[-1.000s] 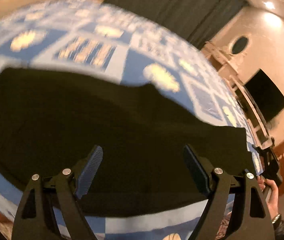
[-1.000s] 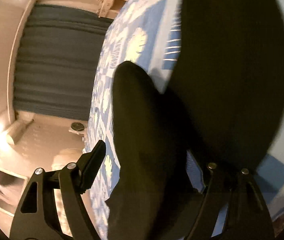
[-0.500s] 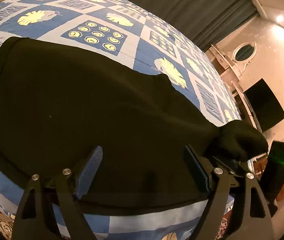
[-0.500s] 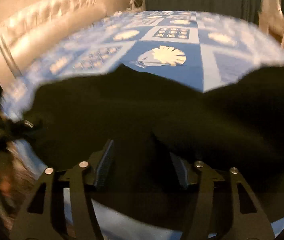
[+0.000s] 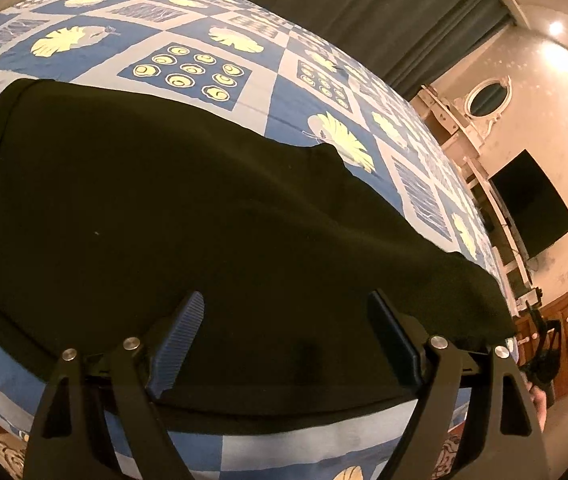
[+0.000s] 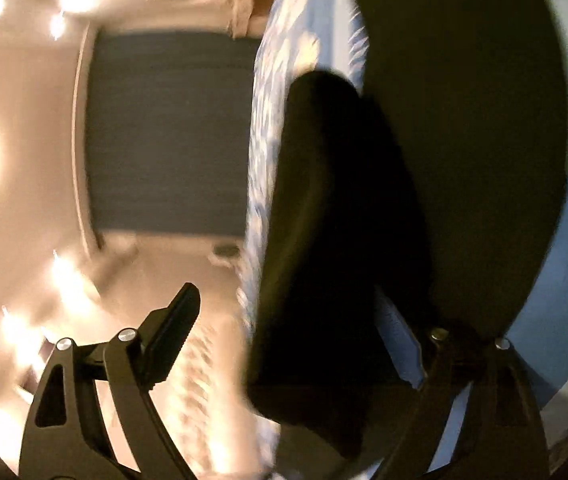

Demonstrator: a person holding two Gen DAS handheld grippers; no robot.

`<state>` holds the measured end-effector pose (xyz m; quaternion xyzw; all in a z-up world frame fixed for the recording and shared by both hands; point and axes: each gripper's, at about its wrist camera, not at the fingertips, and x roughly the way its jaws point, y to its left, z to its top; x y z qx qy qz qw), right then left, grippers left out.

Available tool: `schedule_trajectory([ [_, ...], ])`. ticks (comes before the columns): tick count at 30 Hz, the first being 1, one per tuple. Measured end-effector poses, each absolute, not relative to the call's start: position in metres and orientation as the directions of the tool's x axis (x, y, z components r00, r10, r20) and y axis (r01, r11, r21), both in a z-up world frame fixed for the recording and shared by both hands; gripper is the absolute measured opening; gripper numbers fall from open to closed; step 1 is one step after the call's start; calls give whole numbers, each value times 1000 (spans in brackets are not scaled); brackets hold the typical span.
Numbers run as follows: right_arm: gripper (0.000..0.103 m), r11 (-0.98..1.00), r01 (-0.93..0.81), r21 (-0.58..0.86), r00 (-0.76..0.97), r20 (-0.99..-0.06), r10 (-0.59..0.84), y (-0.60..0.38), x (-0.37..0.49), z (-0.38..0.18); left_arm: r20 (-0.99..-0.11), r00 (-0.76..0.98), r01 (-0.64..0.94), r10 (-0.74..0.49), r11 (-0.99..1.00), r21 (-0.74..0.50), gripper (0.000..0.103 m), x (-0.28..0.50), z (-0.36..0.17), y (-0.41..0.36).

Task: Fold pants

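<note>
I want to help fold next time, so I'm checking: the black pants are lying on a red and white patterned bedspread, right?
Not quite. The black fabric pants do lie on a patterned bedspread, but it is blue and white with pale yellow leaf and circle prints, not red and white. The left wrist view shows this clearly.

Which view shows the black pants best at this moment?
The left wrist view: the black pants lie spread and sharp across the blue patterned bedspread. The right wrist view is motion-blurred, showing only dark, close-up folds of them.
</note>
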<state>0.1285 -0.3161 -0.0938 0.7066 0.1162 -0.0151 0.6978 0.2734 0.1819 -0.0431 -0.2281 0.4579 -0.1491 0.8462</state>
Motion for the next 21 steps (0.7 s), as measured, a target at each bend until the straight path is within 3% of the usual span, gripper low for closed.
schedule_trajectory([
  [7, 87, -268, 12, 963, 999, -22, -34, -342, 129, -113, -715, 542, 73, -442, 872, -483, 83, 271, -44, 177],
  [13, 87, 164, -87, 983, 996, 92, -22, -352, 131, -29, -719, 549, 100, -427, 887, -450, 85, 268, -45, 172],
  [15, 87, 177, 4, 984, 1000, -4, -2, -365, 125, -19, -721, 551, 107, -420, 893, -438, 86, 268, -45, 170],
  [19, 87, -95, 106, 990, 994, -109, -18, -354, 96, -63, -723, 552, 115, -415, 897, -426, 87, 268, -45, 169],
  [21, 87, -99, 178, 979, 984, -176, 25, -337, 101, -73, -723, 552, 119, -415, 897, -425, 87, 268, -45, 169],
])
